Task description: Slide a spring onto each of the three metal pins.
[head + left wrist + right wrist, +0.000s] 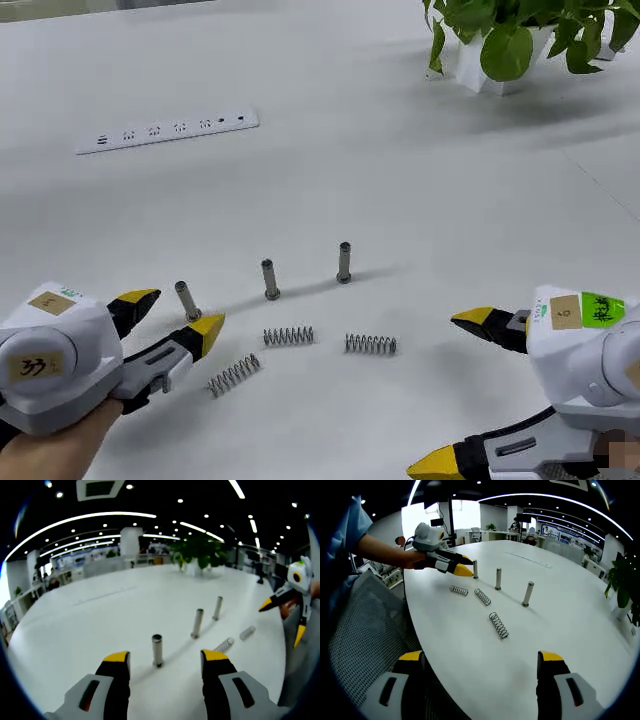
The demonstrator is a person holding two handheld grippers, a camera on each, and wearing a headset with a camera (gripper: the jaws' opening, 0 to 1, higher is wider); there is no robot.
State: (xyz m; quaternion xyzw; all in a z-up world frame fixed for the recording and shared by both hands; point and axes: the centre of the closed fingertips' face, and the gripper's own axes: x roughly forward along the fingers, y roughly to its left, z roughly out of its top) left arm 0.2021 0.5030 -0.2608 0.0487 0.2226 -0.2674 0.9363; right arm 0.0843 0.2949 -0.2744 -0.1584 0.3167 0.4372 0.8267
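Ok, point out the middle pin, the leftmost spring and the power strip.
middle pin (269,280), head view, mid shaft.
leftmost spring (234,375), head view, middle coils.
power strip (167,131), head view, centre of top face.

Three upright grey metal pins (270,279) stand in a row with clear gaps between them. Three steel coil springs (288,336) lie apart just in front. The left tool (175,312) has its spread jaws flanking the leftmost pin (187,300). The white counter (400,180) beyond is bare up to the flat white power strip (167,131) and the green potted plant (510,35).

Dull grey metal pins (270,279) and coiled wire springs (289,336) on a smooth matt white table (400,180).
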